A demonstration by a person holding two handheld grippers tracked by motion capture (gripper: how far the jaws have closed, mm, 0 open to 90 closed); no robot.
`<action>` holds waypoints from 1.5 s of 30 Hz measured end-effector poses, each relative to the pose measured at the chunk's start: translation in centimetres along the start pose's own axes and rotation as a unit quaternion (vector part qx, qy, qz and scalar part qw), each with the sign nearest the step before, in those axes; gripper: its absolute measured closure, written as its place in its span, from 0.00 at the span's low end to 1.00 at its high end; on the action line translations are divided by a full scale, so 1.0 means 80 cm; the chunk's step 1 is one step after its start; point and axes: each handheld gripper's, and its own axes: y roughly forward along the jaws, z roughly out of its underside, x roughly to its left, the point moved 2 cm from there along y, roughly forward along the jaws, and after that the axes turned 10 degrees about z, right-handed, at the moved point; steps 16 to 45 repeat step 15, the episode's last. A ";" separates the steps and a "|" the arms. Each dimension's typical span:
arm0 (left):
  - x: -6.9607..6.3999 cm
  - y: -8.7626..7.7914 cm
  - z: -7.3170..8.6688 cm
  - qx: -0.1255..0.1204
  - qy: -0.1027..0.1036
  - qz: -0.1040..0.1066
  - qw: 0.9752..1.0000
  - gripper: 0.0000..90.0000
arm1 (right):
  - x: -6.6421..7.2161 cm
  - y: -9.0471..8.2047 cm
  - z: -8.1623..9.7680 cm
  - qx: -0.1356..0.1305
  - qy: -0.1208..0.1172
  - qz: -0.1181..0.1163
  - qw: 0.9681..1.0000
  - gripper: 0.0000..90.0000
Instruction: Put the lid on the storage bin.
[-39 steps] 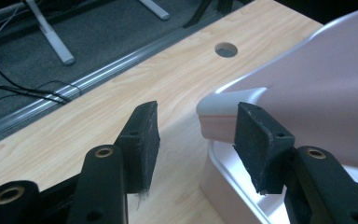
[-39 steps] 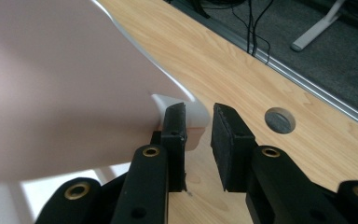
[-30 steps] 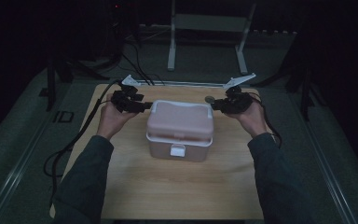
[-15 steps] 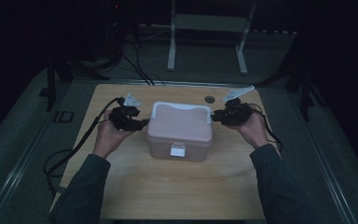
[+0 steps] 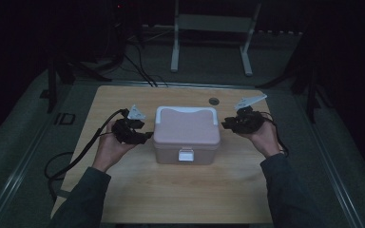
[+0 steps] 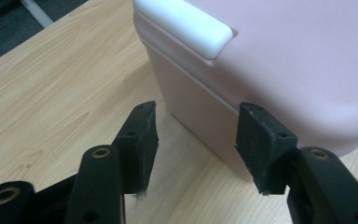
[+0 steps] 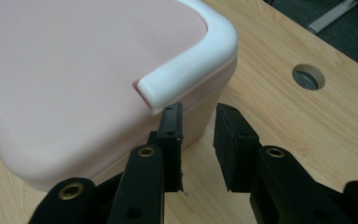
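While both tools flank pink box [image 5: 186, 137] on tabletop [image 5: 171, 194], left tool [image 6: 196, 140] and right tool [image 7: 198, 140] spread, empty; approach step; next, likely grip box sides.

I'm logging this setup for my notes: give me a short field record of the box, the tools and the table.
box: pink storage box, lid closed, white latch at front, white handle folded down
left tool: jaws open, at the box's left side
right tool: jaws open, at the box's right side
table: light wood, round cable hole behind the box

Overhead; two close views, shared box [image 5: 186, 135]
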 end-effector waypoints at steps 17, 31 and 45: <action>0.012 -0.045 0.049 -0.055 -0.038 -0.026 0.997 0.48 | -0.012 -0.022 0.052 0.012 0.010 0.025 1.000 0.80; 0.012 -0.045 0.049 -0.055 -0.038 -0.026 0.997 0.48 | -0.012 -0.022 0.052 0.012 0.010 0.025 1.000 0.80; 0.012 -0.045 0.049 -0.055 -0.038 -0.026 0.997 0.48 | -0.012 -0.022 0.052 0.012 0.010 0.025 1.000 0.80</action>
